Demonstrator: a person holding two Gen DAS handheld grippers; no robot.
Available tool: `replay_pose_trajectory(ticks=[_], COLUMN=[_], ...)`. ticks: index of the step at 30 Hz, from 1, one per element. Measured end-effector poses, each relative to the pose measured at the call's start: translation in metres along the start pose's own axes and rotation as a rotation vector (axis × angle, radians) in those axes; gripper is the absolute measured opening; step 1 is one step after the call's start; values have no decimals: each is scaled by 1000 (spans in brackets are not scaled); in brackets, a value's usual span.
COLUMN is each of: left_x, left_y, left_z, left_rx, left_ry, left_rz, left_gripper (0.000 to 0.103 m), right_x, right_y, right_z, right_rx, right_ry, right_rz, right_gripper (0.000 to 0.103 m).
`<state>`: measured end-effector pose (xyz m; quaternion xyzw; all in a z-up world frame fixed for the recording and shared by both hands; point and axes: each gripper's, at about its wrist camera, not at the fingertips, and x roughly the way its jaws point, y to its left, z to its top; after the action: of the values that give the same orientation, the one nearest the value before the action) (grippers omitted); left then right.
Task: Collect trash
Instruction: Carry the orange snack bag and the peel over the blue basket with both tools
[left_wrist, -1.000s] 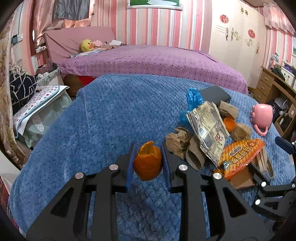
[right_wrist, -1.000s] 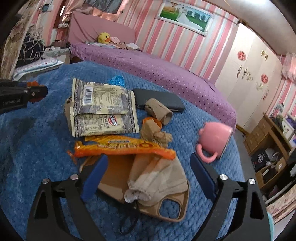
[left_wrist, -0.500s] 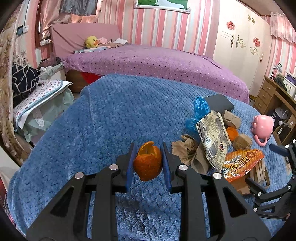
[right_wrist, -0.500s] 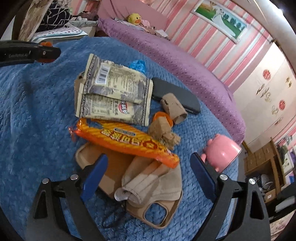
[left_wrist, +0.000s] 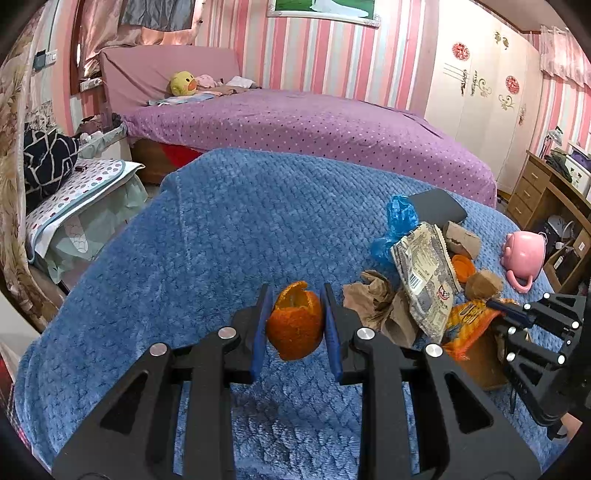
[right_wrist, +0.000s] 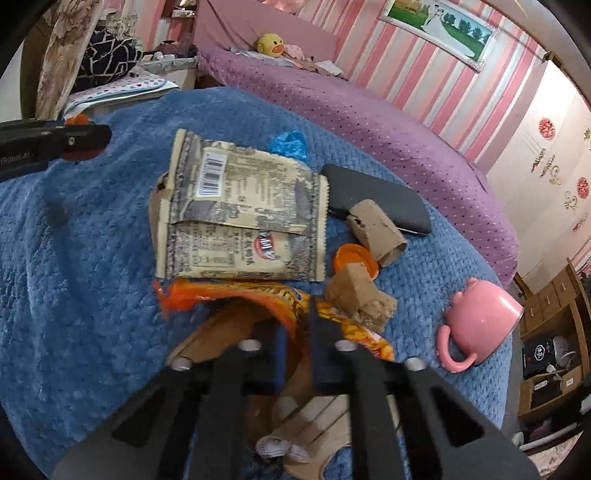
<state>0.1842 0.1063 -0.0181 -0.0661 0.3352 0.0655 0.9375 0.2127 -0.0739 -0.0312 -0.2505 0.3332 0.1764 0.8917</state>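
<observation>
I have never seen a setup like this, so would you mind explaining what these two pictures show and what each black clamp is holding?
There is no robot: a person carries a two-finger gripper in each hand, each with a fisheye camera looking along its fingers. The left camera shows the left gripper shut on an orange peel. The right camera shows the right gripper, whose jaws have just closed, pinching an orange snack wrapper. On the blue blanket lie a beige snack bag, cardboard tubes and a pink mug.

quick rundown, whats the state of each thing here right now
left tool: shut on the orange peel
right tool: jaws just closed, pinching the orange wrapper
pink mug: tipped on its side
grey snack bag: flat, empty-looking
cardboard tube: lying down
</observation>
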Motion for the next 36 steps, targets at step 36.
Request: replay_pose_trajectory(ticks=[36], left_x=[-38], left_y=[-209], left_z=[-54], left_rx=[259], left_ry=[2], left_rz=[-304], left_gripper=[26], right_x=[-161], right_y=[-198], right_z=[-215], right_rx=[547], right_ry=[-76], right_rz=[-320], right_gripper=[2])
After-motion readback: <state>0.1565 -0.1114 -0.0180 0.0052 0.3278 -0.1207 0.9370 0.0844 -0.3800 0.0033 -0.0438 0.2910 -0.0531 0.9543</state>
